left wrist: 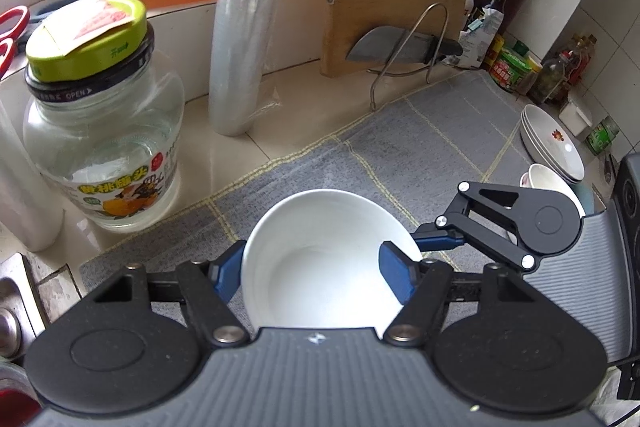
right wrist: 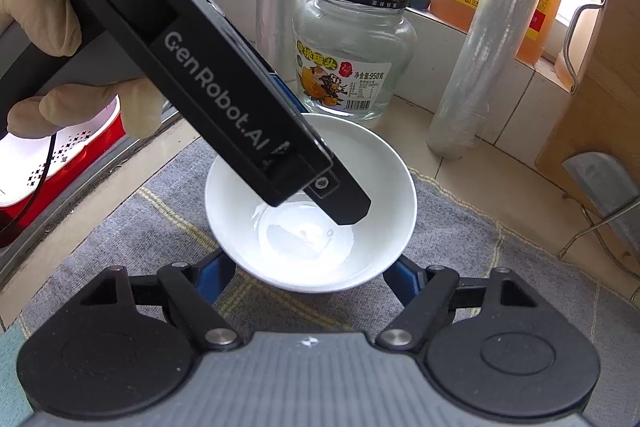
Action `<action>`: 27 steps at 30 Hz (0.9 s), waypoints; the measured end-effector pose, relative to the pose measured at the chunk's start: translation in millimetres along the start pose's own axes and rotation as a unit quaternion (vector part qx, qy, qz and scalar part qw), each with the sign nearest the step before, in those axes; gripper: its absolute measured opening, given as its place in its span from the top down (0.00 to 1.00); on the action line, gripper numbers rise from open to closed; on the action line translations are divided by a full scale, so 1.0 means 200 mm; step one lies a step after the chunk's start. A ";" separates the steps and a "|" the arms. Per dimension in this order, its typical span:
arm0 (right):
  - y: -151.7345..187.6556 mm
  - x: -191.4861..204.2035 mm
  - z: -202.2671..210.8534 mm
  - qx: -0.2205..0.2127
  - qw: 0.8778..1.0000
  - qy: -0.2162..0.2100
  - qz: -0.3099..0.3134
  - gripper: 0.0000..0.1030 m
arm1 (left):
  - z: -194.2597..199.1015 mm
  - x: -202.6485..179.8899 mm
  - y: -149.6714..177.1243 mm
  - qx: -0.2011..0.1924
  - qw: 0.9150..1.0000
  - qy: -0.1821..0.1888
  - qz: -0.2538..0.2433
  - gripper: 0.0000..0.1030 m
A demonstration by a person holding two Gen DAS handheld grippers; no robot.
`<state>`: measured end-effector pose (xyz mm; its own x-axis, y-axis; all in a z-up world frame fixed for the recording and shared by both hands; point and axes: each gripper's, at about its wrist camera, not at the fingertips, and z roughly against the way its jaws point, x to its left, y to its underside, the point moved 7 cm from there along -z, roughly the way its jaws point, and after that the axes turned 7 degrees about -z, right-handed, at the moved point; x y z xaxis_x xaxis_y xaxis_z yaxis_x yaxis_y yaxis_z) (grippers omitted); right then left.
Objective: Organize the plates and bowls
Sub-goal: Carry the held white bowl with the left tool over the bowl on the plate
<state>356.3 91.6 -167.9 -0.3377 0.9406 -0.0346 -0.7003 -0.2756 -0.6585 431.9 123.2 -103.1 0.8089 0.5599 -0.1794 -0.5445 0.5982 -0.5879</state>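
Right wrist view: left claw (right wrist: 344,205) housing reads "GenRobot.AI"; glass jar (right wrist: 354,55) label reads "950". White bowl (right wrist: 310,203) sits on the grey mat (right wrist: 460,247), near the jar. Right claw (right wrist: 310,277) is clamped on the bowl's near side. Left claw (left wrist: 316,269) pads straddle the bowl (left wrist: 320,259) wall, touching it. Mat stays open rightward toward the stacked plates (left wrist: 554,143).

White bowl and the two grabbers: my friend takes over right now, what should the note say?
Right gripper: shut, pads on the white bowl from outside.
Left gripper: fingers at the same bowl; a firm grip is unclear.
The bowl is over the grey mat.
Done: stacked plates and a small bowl sit at the mat's far end.
Left: probably put the white bowl with them.
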 end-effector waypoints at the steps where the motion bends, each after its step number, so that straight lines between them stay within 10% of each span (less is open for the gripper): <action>1: 0.00 0.00 0.02 -0.002 1.000 0.001 -0.001 0.19 | 0.01 -0.01 -0.01 -0.003 1.000 0.000 -0.001 0.33; 27: 0.14 -0.10 0.47 -0.038 0.999 0.029 -0.006 0.19 | 0.17 -0.50 -0.11 -0.032 0.998 -0.012 -0.059 0.32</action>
<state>284.9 46.7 -115.3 -0.2910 0.9542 -0.0692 -0.6530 -0.2509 -0.7146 355.5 73.5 -44.4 0.8609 0.5011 -0.0878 -0.4297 0.6238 -0.6529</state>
